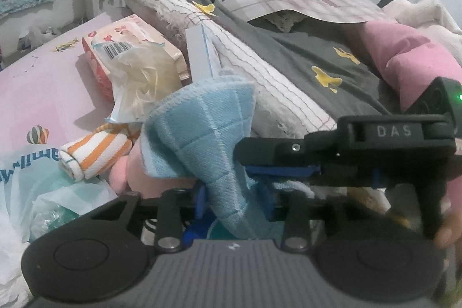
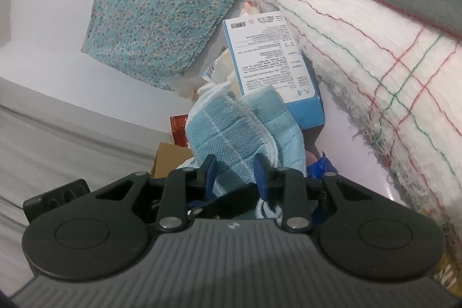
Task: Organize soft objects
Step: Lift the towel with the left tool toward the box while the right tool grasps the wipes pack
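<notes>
A light blue checked cloth (image 1: 202,129) stands bunched up over the bed, gripped from two sides. My left gripper (image 1: 235,201) is shut on its lower part, with the blue pads (image 1: 202,199) pressing the fabric. From the right, my right gripper (image 1: 245,156) reaches in level and pinches the same cloth. In the right wrist view the cloth (image 2: 239,129) rises out of the right gripper (image 2: 235,176), which is shut on it. A rolled orange-and-white striped cloth (image 1: 92,152) and a pink soft item (image 1: 130,172) lie just left of the blue cloth.
Behind the cloth lie a pink tissue pack (image 1: 130,48), a crumpled clear bag (image 1: 144,80) and a blue box (image 2: 271,62). A white blanket with coloured threads (image 1: 245,57) and a grey sheet (image 1: 303,54) are piled to the right. Plastic bags (image 1: 34,186) sit at left on the pink bedsheet (image 1: 37,82).
</notes>
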Motion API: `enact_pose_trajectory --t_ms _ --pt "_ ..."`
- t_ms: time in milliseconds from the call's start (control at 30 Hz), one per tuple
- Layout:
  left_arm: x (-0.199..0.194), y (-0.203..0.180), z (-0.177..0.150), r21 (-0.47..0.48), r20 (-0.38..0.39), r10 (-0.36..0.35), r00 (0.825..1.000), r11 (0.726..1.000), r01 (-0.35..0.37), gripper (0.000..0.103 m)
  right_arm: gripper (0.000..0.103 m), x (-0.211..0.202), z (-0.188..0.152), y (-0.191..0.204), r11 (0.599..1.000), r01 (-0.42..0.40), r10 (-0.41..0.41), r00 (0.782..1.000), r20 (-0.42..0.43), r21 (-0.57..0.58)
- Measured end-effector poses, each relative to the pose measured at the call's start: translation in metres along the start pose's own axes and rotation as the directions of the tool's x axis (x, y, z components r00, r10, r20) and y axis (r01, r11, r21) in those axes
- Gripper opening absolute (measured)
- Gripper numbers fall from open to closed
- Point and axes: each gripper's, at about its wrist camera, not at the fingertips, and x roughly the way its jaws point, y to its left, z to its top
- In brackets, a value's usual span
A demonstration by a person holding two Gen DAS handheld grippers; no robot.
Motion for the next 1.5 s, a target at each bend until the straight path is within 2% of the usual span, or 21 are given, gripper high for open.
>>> enact_pose_trajectory --t_ms 100,333,467,533,633,733,767,867,933,1133,1200,1367,1467,1500 --pt "-0.001 0.003 0.004 -0.039 -0.019 0.001 1.000 0.999 -0.002 0.016 0.029 -0.002 -0.001 0.003 1.000 -0.006 0.006 1.000 -0.002 0.003" --pt "-0.022 0.006 0.000 -0.085 0.024 -0.019 1.000 0.996 0.021 0.014 0.034 -0.046 -0.020 0.028 0.999 0.027 -0.024 0.995 0.097 -0.034" --pt "-0.049 0.012 -0.005 -0.099 0.088 -0.019 0.996 0.995 0.028 0.013 0.046 -0.066 -0.045 0.039 0.996 0.085 -0.080 0.990 0.116 -0.038" --pt "-0.062 0.015 -0.007 -0.107 0.120 -0.014 0.993 0.994 0.027 0.013 0.047 -0.068 -0.062 0.041 0.994 0.104 -0.101 0.990 0.099 -0.025" --pt "-0.082 0.022 -0.013 -0.120 0.169 -0.001 0.986 0.993 0.022 0.013 0.056 -0.062 -0.087 0.042 0.989 0.146 -0.147 0.986 0.073 0.020" --pt "-0.098 0.030 -0.020 -0.142 0.208 0.022 0.978 0.990 0.008 0.013 0.073 -0.049 -0.103 0.038 0.975 0.203 -0.209 0.975 0.069 0.085" --pt "-0.103 0.034 -0.023 -0.156 0.220 0.027 0.975 0.988 0.008 0.013 0.083 -0.043 -0.105 0.035 0.962 0.239 -0.250 0.966 0.071 0.135" --pt "-0.117 0.044 -0.031 -0.181 0.254 0.044 0.966 0.984 0.002 0.014 0.084 -0.026 -0.106 0.024 0.909 0.304 -0.333 0.941 0.057 0.286" --pt "-0.127 0.051 -0.038 -0.198 0.276 0.058 0.959 0.980 -0.002 0.014 0.084 -0.016 -0.104 0.020 0.873 0.349 -0.391 0.919 0.061 0.341" --pt "-0.158 0.077 -0.054 -0.235 0.345 0.072 0.936 0.972 0.011 0.014 0.088 0.012 -0.094 0.032 0.808 0.439 -0.513 0.852 0.102 0.394" --pt "-0.165 0.085 -0.059 -0.246 0.363 0.074 0.929 0.969 0.019 0.014 0.097 0.022 -0.092 0.039 0.786 0.468 -0.550 0.828 0.111 0.405" --pt "-0.177 0.102 -0.070 -0.269 0.395 0.063 0.917 0.962 0.050 0.014 0.102 0.049 -0.082 0.056 0.696 0.585 -0.688 0.709 0.154 0.417" --pt "-0.188 0.113 -0.078 -0.283 0.420 0.068 0.905 0.957 0.060 0.014 0.102 0.056 -0.075 0.057 0.652 0.628 -0.735 0.660 0.152 0.424" --pt "-0.193 0.117 -0.080 -0.288 0.429 0.074 0.900 0.956 0.059 0.014 0.102 0.056 -0.075 0.057 0.649 0.634 -0.740 0.654 0.157 0.420"
